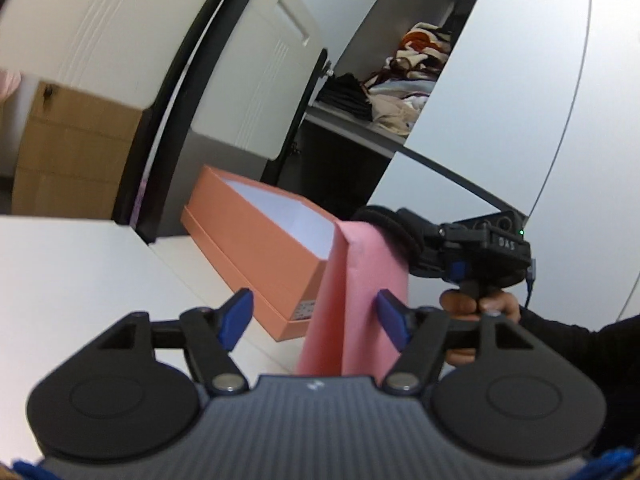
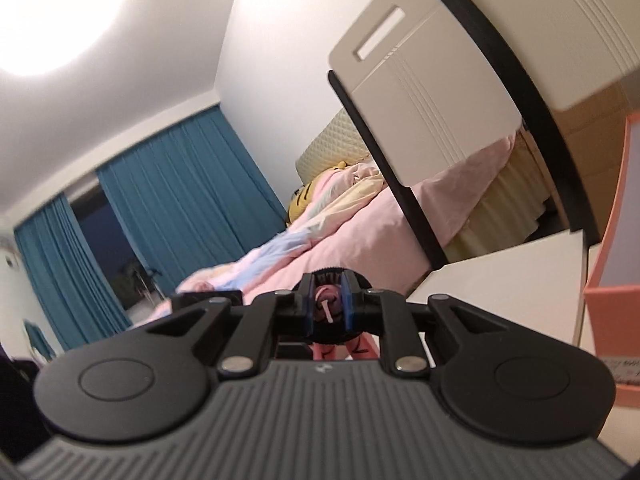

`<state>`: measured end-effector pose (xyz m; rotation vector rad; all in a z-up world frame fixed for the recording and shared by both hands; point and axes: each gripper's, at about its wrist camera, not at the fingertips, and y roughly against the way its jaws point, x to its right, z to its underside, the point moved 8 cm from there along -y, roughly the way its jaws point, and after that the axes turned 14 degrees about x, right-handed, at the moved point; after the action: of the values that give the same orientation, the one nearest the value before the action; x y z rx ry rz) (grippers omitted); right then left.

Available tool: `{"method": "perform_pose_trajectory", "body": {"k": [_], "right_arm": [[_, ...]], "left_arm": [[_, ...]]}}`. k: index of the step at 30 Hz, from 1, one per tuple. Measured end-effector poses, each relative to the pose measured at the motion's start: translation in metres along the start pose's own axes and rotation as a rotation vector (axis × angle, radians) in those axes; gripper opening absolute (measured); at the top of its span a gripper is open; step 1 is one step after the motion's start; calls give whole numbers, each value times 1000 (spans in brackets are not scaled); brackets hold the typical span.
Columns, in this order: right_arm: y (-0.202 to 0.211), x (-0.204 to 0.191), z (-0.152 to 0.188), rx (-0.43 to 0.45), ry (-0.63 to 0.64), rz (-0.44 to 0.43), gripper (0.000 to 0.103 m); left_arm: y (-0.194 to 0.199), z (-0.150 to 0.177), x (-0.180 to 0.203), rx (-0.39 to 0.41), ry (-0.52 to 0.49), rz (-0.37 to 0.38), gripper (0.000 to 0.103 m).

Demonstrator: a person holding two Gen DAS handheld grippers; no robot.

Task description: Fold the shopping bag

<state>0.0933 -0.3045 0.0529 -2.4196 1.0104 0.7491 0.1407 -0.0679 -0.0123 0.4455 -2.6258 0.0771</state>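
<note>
Between our spread left gripper (image 1: 316,316) fingers: pink shopping bag (image 1: 360,292), untouched.
Right gripper (image 2: 329,304) pinches its top; we judge it light, floppy — grab a side edge.

The black device (image 1: 486,240) in the person's hand shows small pale letters, roughly "OAS", blurred.

Matt pink paper bag (image 1: 356,296); smooth orange cardboard box (image 1: 256,248).
</note>
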Motion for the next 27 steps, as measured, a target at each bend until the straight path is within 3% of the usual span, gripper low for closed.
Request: {"method": "perform_pose_trajectory", "body": {"k": [3,6,9,14,20,27], "right_arm": [[-5,7,4,-14,-17,13,16],[-11,15,10,-28,-59,17,16],[-14,21,14,-35,-93,23,15],[-15,23,17,-47,-96,5,14],[-1,-2,8,-89,88,-99,15],[22,-45,17,-237,372,-187,16]], "left_arm": [[-12,5,-4,-8,24,6,69],[-17,6,-4,7,40,17,58],[-19,9,-1,11,26,27,35],[-11,12,9,19,-72,4,23],[-6,8,44,-7,-288,38,21],[0,27,81,-98,-522,85,20]]}}
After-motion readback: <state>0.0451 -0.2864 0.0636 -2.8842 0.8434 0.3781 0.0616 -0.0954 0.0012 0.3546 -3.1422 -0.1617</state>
